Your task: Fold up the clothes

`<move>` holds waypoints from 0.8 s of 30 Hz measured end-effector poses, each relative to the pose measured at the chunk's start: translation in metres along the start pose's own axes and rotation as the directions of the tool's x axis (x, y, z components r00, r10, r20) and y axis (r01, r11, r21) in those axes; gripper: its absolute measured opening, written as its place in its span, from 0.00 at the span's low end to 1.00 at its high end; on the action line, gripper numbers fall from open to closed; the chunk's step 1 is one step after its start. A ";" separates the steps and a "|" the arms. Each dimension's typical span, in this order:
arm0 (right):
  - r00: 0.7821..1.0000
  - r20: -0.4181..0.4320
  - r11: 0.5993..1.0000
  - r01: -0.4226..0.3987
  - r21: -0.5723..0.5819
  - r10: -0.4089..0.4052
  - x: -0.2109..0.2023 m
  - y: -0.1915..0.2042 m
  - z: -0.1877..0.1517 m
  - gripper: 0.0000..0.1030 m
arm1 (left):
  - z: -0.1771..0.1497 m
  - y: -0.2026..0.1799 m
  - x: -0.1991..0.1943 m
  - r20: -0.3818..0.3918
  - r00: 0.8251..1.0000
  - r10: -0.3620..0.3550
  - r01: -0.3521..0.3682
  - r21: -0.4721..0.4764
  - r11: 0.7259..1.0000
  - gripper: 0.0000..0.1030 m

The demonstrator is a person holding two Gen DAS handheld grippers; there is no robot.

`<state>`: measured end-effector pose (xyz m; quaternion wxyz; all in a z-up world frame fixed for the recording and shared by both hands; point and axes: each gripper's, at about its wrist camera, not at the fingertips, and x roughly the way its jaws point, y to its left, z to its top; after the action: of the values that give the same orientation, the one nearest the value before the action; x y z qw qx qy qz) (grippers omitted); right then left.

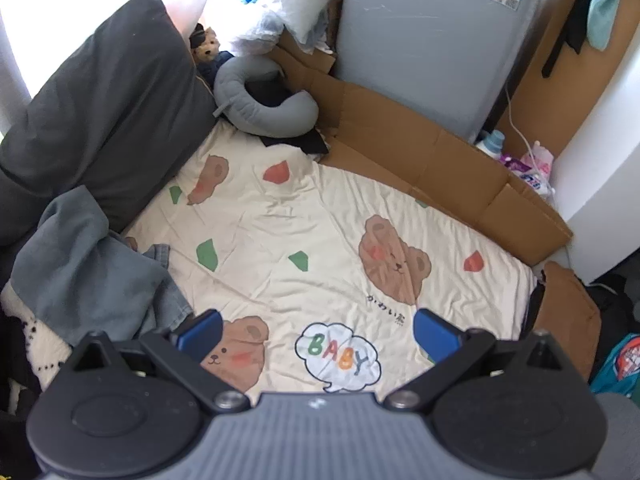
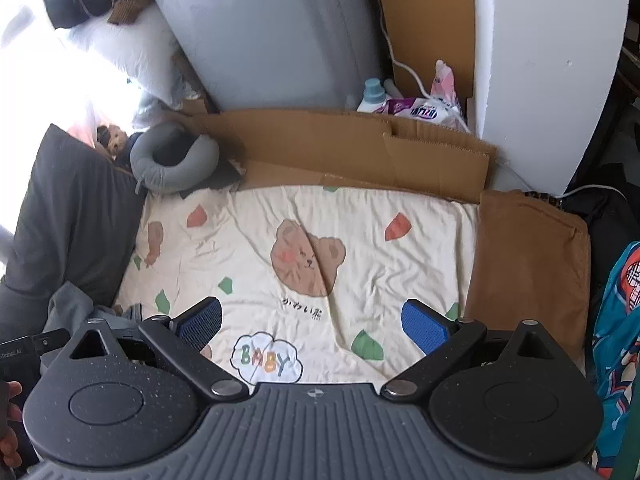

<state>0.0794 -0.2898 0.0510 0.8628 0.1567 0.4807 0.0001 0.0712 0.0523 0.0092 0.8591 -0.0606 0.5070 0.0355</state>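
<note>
A heap of grey-blue clothes [image 1: 92, 264] lies crumpled at the left edge of the cream bear-print bed sheet [image 1: 288, 224]; in the right wrist view only a bit of the heap [image 2: 76, 304] shows at the lower left. A folded brown garment [image 2: 528, 264] rests at the sheet's right end. My left gripper [image 1: 318, 334] hovers open over the sheet's near edge, its left finger close beside the heap, nothing held. My right gripper [image 2: 312, 326] is open too, above the "BABY" print [image 2: 266, 358], with nothing between its blue pads.
A dark grey pillow [image 1: 108, 100], a grey neck pillow [image 1: 260, 108] and a small teddy [image 1: 206, 46] sit at the head end. Flattened cardboard [image 2: 360, 152] lines the far side before a grey appliance [image 2: 272, 36]. Detergent bottles [image 2: 374, 96] stand behind. A teal bag [image 2: 620, 328] hangs right.
</note>
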 end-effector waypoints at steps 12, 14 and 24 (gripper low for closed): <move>0.999 -0.053 0.999 0.007 -0.036 -0.009 0.030 0.019 -0.031 0.97 | -0.033 -0.037 0.017 -0.043 0.999 -0.010 0.010 0.010 1.000 0.99; 0.998 -0.066 1.000 0.005 -0.030 -0.007 0.037 0.019 -0.033 0.97 | -0.037 -0.040 0.020 -0.045 0.999 0.010 -0.009 0.012 1.000 0.99; 0.992 -0.123 0.998 -0.008 -0.063 0.000 0.067 0.031 -0.045 0.97 | -0.039 -0.051 0.033 -0.072 0.997 0.027 -0.023 0.052 0.998 0.99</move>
<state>0.0824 -0.2382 -0.0180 0.8359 0.1302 0.5326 0.0268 0.0596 -0.0042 -0.0351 0.8409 -0.0335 0.5392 0.0308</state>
